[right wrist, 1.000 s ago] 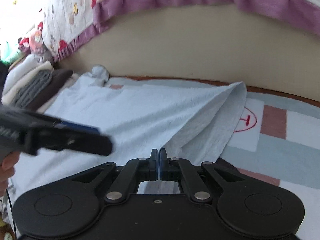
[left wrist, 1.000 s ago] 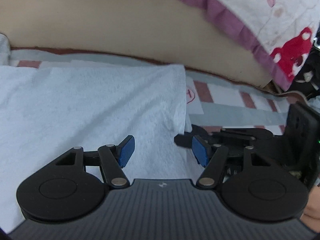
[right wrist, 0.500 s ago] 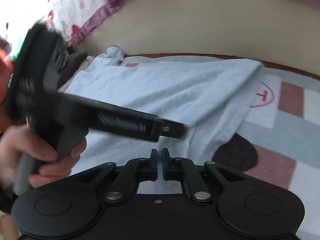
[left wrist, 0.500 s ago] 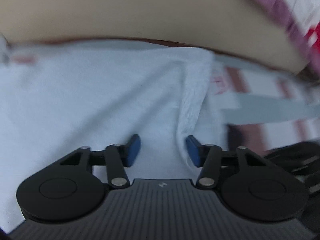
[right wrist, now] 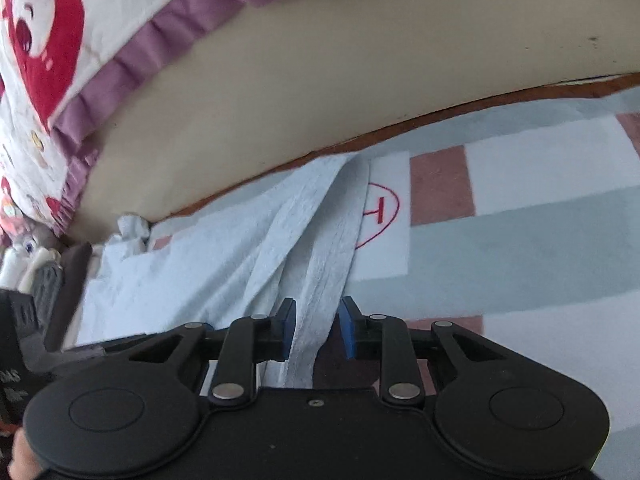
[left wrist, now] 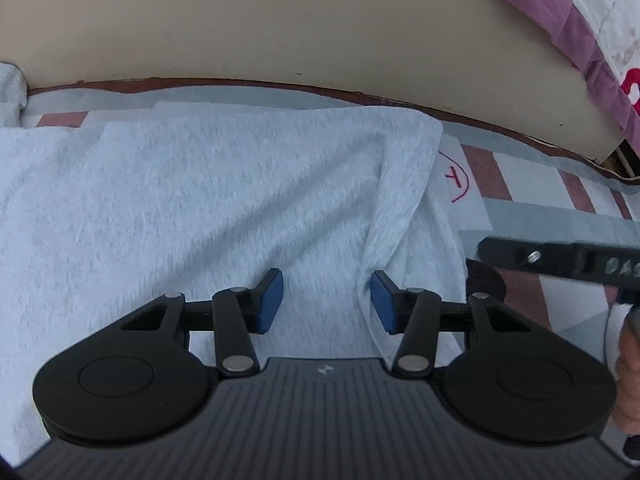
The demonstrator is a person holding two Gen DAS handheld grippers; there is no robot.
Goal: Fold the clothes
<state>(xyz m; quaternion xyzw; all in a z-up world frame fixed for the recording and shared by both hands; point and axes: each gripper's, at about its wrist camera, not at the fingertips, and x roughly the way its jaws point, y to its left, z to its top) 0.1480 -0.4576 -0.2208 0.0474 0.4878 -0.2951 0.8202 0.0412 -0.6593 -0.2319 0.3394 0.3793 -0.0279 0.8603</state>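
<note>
Pale blue terry-cloth garment (left wrist: 192,200), one piece, is spread across the lower left and centre of the left wrist view, lying on a checked blanket of grey, white and dusty-pink squares (left wrist: 520,208). One red circled letter mark (left wrist: 456,178) is seen on a white square just beside the garment's right edge. Two black grippers with blue pads are counted. The left gripper (left wrist: 326,306) is held over the cloth at lower centre, its jaws about half open with a raised fold of fabric lying between the two pads, neither of which is seen pressing on it. The right gripper (right wrist: 318,328) is shown at lower centre of its own view, its jaws opening, and the garment's folded edge (right wrist: 316,240) runs down between the pads (contact is not seen on the right-hand pad). One beige panel (right wrist: 320,80) fills the upper frame. One white quilt with red cartoon prints and a purple ruffle (right wrist: 52,60) occupies the upper left. One stack of folded clothes (right wrist: 36,276) is glimpsed at the left edge.
</note>
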